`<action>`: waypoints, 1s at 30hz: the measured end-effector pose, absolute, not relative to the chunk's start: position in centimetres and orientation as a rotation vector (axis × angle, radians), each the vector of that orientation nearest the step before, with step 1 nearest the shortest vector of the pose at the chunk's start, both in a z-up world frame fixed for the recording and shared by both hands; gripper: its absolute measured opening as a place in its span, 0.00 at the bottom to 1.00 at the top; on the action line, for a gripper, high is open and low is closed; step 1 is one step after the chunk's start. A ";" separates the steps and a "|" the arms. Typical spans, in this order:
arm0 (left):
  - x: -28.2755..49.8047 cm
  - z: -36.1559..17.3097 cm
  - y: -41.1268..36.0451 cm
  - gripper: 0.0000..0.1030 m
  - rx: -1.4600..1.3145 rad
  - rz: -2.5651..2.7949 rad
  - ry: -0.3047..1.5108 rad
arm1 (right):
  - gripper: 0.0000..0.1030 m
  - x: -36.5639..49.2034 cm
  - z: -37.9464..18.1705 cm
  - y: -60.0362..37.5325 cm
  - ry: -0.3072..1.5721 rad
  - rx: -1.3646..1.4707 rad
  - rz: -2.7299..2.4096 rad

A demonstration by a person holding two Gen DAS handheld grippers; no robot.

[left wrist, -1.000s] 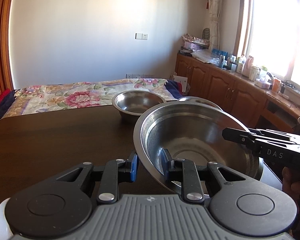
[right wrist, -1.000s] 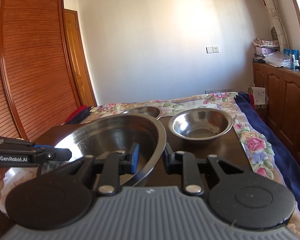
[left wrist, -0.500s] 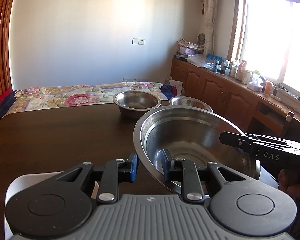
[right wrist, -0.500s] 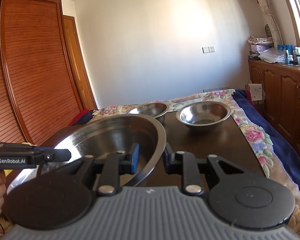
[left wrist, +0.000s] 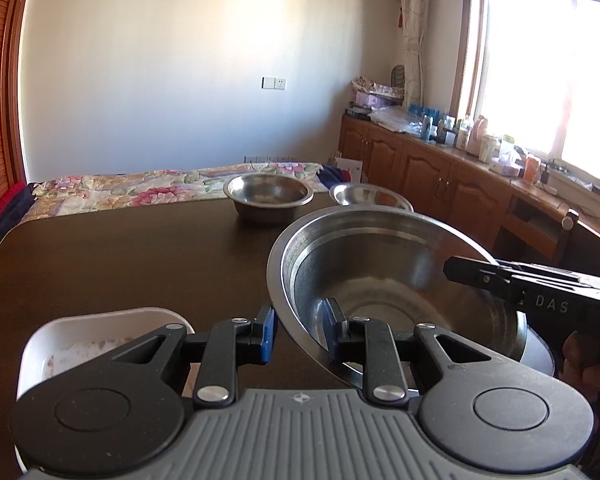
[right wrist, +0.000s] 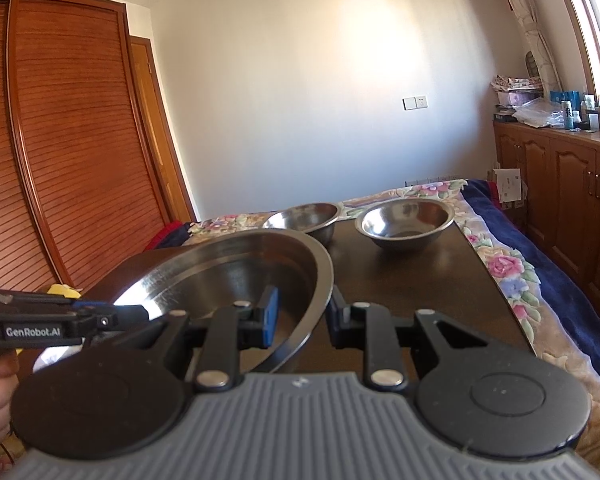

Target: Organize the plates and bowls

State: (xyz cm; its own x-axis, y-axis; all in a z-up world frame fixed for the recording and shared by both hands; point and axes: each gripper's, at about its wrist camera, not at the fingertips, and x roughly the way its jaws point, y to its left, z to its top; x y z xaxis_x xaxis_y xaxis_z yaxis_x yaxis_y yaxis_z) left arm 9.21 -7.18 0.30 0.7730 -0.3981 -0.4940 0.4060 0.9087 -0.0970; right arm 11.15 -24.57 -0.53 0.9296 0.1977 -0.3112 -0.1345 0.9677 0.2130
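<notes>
One large steel basin [left wrist: 396, 280] is gripped at opposite rims by two grippers, left [left wrist: 298, 334] and right [right wrist: 300, 316], while two smaller steel bowls [right wrist: 406, 220] and one white dish [left wrist: 84, 340] are seen on the table [left wrist: 120, 260].

Left wrist view: mounted just behind the left gripper [left wrist: 298, 334], low over the near edge of the dark table [left wrist: 120, 256], facing the far wall and the window side at right. Right wrist view: mounted just behind the right gripper [right wrist: 302, 316], facing the far wall and the wardrobe at left. Shared field: the large steel bowl [left wrist: 380, 272] [right wrist: 236, 268] close up, two small steel bowls [left wrist: 268, 196] [right wrist: 406, 220] at the far edge.
</notes>
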 end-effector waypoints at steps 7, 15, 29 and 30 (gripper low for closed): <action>8.5 -0.4 -7.4 0.26 0.024 -0.435 0.556 | 0.27 10.5 -1.2 -24.5 0.362 0.169 0.165; 8.5 -1.3 -7.5 0.26 0.031 -0.438 0.576 | 0.27 10.4 -1.9 -24.7 0.384 0.169 0.159; 8.6 -2.0 -7.8 0.26 0.044 -0.436 0.602 | 0.27 10.4 -2.7 -24.9 0.414 0.175 0.153; 8.7 -2.0 -7.8 0.26 0.044 -0.437 0.603 | 0.27 10.4 -2.8 -24.9 0.415 0.176 0.153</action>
State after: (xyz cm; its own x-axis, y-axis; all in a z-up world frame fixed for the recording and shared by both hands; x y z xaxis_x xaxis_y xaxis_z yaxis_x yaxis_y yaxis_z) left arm 8.67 -7.85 -2.00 0.7356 -0.3849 -0.5575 0.4102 0.9080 -0.0857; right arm 10.36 -24.93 -2.76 0.9039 0.1828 -0.3867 -0.1111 0.9734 0.2005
